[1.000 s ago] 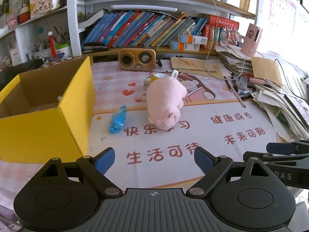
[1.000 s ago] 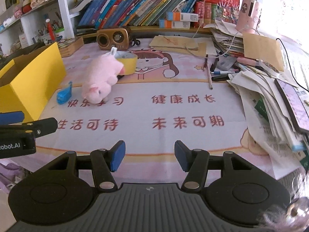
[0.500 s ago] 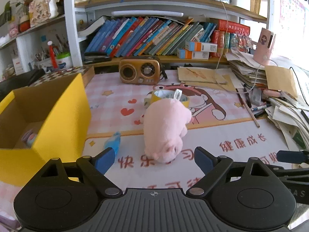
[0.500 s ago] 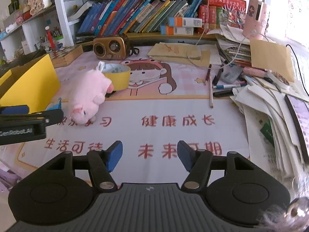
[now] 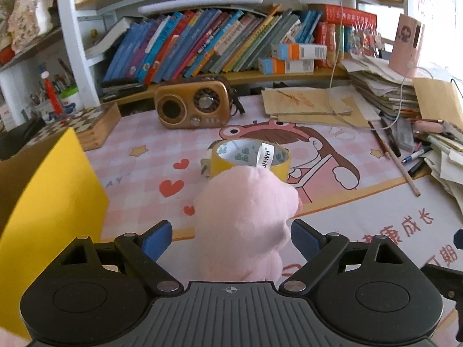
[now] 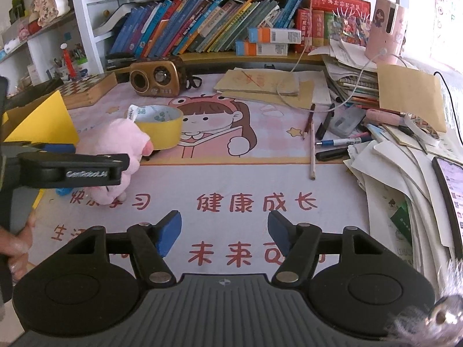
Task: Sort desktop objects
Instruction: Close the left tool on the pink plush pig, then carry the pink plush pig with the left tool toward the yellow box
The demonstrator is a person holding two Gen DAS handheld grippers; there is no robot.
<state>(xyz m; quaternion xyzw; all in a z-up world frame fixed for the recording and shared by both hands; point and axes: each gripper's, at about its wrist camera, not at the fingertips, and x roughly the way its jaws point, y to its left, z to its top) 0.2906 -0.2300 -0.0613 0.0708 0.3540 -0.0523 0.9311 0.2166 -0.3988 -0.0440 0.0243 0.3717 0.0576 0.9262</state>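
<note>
Left gripper point(image 5: 231, 238) spread wide, blue pads point(image 5: 157, 240) flanking the pink plush pig point(image 5: 246, 222) on either side with a gap showing at each pad, not pinching it. Pig lying on the printed desk mat point(image 5: 361, 225), its rear against the yellow tape roll point(image 5: 250, 157) just behind; white label tab sticking up from the pig's back, in front of the roll's inner rim. Yellow cardboard box point(image 5: 49, 202) close on the left, near the pig, with a checkered board point(image 5: 86, 121) behind it. Brown retro radio point(image 5: 192, 105) farther back, under the shelf of leaning books point(image 5: 202, 46). Right gripper point(image 6: 224, 230) likewise spread, nothing between its pads, hovering above the mat's red characters, well apart from the pig. From the right wrist view, left gripper's black finger point(image 6: 72, 170) crossing in front of the pig point(image 6: 121, 144), a small blue item point(image 6: 62, 191) peeking out below it, too hidden to identify. Pencils and pens point(image 6: 327, 133) scattered to the right, beside a sprawling stack of papers point(image 6: 385, 167).
</note>
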